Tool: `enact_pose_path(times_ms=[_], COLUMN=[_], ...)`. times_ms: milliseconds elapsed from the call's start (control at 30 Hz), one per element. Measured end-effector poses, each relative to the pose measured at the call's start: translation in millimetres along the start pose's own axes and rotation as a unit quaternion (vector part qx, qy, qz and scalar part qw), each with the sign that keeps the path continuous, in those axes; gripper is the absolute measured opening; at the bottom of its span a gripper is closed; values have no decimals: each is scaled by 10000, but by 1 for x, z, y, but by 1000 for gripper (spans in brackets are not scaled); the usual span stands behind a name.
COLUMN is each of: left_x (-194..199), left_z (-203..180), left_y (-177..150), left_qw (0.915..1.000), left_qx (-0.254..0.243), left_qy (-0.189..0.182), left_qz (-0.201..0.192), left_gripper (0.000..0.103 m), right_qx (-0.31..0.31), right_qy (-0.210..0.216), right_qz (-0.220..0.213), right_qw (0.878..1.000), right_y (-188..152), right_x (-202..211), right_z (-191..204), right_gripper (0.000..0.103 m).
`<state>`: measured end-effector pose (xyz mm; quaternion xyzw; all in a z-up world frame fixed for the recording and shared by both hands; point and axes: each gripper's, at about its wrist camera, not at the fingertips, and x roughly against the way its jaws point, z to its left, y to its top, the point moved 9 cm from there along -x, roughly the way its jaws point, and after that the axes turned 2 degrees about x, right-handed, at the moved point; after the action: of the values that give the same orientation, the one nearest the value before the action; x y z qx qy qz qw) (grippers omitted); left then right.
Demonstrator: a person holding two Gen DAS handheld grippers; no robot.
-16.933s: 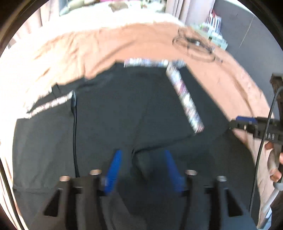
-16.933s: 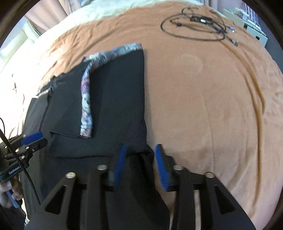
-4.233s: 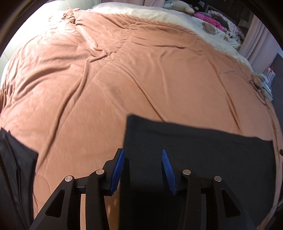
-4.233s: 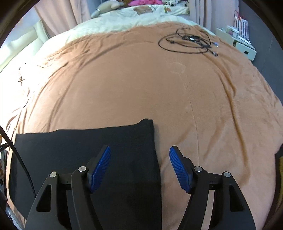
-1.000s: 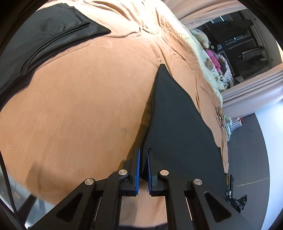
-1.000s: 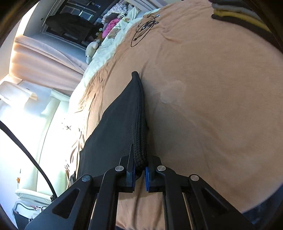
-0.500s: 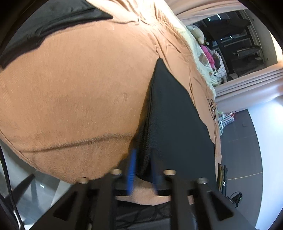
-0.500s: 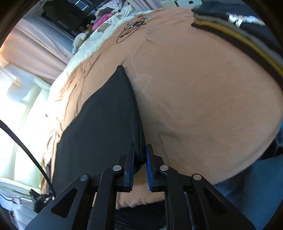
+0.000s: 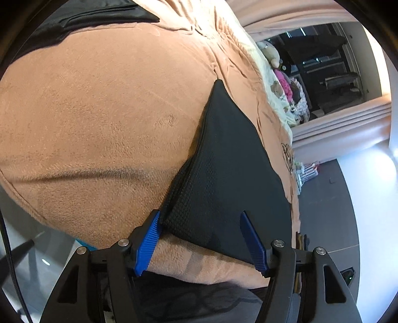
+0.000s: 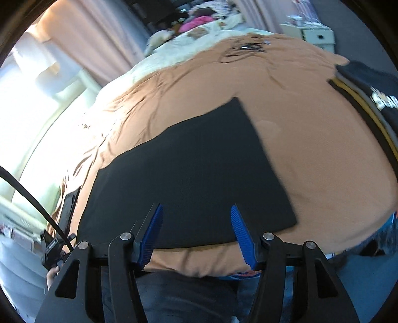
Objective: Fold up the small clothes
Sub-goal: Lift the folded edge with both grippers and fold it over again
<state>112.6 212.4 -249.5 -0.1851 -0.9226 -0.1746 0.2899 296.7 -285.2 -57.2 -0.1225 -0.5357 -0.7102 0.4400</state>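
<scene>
The orange blanket covers the bed, and the folded black garment lies flat at its near edge — a fold looks just laid. The left gripper and right gripper are both opening, pinching nothing. Next, probably, comes moving it to the stack of folded clothes.

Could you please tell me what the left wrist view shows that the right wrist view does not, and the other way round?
Only the left wrist view shows the black clothing lying at the blanket's far corner, and the dark window.

Only the right wrist view shows the stack of folded clothes at the right edge of the bed and the pink curtain.

Both show the folded black garment flat on the orange-brown blanket. The left gripper and right gripper are each opening, with nothing pinched.
</scene>
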Motion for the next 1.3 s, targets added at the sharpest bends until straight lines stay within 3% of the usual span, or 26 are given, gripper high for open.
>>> enact_pose_path(times_ms=[100, 300, 400, 467, 733, 1000, 1300], left_x=[-3, -14, -17, -19, -9, 8, 14], left_z=[0, 2, 8, 14, 10, -16, -42], left_y=[3, 12, 15, 16, 12, 14, 14], left_qw=[9999, 9996, 9997, 9994, 9989, 9969, 9949], left_qx=[90, 212, 213, 327, 345, 200, 154], left_qy=[-62, -82, 36, -18, -301, -754, -992], left_qz=[-53, -151, -136, -76, -41, -67, -95], left_gripper=[65, 49, 27, 13, 9, 8, 7], right_qx=[209, 587, 910, 1036, 1238, 1384, 1550], right_qy=[43, -40, -219, -207, -590, -756, -738], right_qz=[114, 390, 629, 864, 1521, 2160, 2158], right_qw=[9997, 9975, 9936, 9906, 9788, 9636, 9612], right_y=[0, 3, 4, 1, -3, -32, -17], right_x=[-14, -49, -75, -97, -166, -200, -212], right_z=[22, 66, 88, 104, 123, 122, 130], right_gripper=[55, 55, 54, 47, 27, 24, 22])
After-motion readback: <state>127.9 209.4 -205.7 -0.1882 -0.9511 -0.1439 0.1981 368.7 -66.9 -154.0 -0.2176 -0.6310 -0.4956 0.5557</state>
